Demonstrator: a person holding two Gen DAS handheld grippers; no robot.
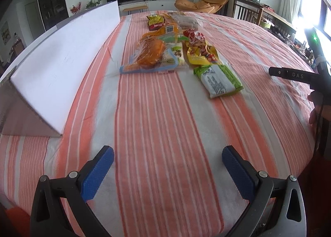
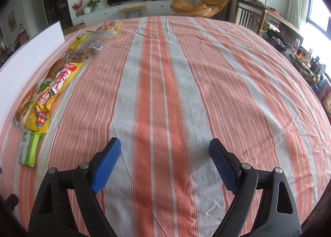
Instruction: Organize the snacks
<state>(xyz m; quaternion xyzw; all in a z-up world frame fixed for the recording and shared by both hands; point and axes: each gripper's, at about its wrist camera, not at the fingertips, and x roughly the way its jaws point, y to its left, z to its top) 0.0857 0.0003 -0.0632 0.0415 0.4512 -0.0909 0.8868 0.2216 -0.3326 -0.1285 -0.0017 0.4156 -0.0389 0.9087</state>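
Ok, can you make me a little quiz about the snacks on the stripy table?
1. True or false: the left gripper with blue pads is squeezing a snack.
2. Which packet lies nearest that gripper? A) the green and white wrapped bar B) the yellow and red foil pouch C) the clear bag of orange snacks
3. Fill in: the tall white board stands on the snacks' ____ side in the left wrist view.

Key: 1 false, both it and the right gripper are open and empty; 2 A; 3 left.
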